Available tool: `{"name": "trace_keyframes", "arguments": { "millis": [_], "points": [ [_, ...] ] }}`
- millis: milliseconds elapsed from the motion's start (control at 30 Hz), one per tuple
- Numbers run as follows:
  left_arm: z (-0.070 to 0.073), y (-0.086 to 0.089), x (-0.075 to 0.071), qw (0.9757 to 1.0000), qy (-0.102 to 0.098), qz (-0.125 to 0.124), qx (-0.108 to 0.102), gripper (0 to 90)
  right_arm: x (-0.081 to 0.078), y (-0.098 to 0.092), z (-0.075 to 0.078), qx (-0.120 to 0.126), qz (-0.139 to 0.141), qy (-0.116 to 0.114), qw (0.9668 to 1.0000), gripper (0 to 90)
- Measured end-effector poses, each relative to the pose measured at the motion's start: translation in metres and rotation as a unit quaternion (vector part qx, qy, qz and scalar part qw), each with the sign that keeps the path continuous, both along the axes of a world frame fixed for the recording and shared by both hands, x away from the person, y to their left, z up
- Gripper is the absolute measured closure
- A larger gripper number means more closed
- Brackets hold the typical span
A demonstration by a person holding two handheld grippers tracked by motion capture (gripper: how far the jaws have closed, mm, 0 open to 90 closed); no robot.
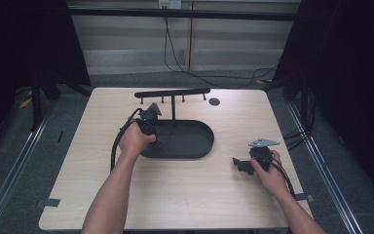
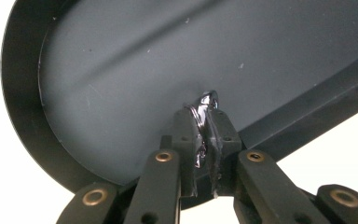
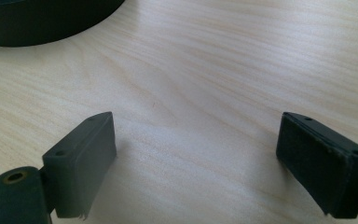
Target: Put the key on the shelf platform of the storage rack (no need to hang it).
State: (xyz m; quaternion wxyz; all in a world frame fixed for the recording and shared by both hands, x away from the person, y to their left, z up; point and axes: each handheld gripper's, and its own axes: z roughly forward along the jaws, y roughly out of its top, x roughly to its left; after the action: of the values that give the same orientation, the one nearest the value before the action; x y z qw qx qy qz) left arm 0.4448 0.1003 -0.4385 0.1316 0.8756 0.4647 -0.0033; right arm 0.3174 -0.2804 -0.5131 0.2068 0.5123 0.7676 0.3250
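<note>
No legible txt, labels or nos. anywhere — tray, table, jaws all blank.

Bare table [image 1: 185, 190] is left between the two forearms and ahead of the right gripper [image 1: 238, 163]. The middle is taken up by the black oval tray [image 1: 190, 139], and passage across its far side is barred by the hook rack [image 1: 173, 92].

A tray [image 1: 185, 141] is sitting at the middle of the bench [image 1: 175, 195], with a stand [image 1: 173, 92] rising just behind it and a small disc [image 1: 214, 101] lying to the right of that stand, near the bench's far edge. The left hand-held gripper [image 1: 155, 144] is meeting the tray at its left end, over the rim, something thin [image 2: 206, 105] sitting between its pads. The right hand-held gripper [image 1: 237, 162] is resting on the bench well right of the tray, toward the near right corner.
</note>
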Motion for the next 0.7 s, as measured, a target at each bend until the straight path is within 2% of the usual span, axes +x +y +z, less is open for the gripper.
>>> {"name": "trace_keyframes", "arguments": {
  "millis": [633,700],
  "points": [
    [-0.0052,-0.0020,0.0038,0.9998,-0.006,0.017,-0.006,82.8,0.0000,0.0000,0.0000,0.000,0.002,0.000,1.0000,11.5],
    [-0.0067,-0.0023,0.0040,0.9999,-0.006,0.013,-0.005,82.8,0.0000,0.0001,0.0000,0.000,0.002,0.000,1.0000,11.5]
  ]
}}
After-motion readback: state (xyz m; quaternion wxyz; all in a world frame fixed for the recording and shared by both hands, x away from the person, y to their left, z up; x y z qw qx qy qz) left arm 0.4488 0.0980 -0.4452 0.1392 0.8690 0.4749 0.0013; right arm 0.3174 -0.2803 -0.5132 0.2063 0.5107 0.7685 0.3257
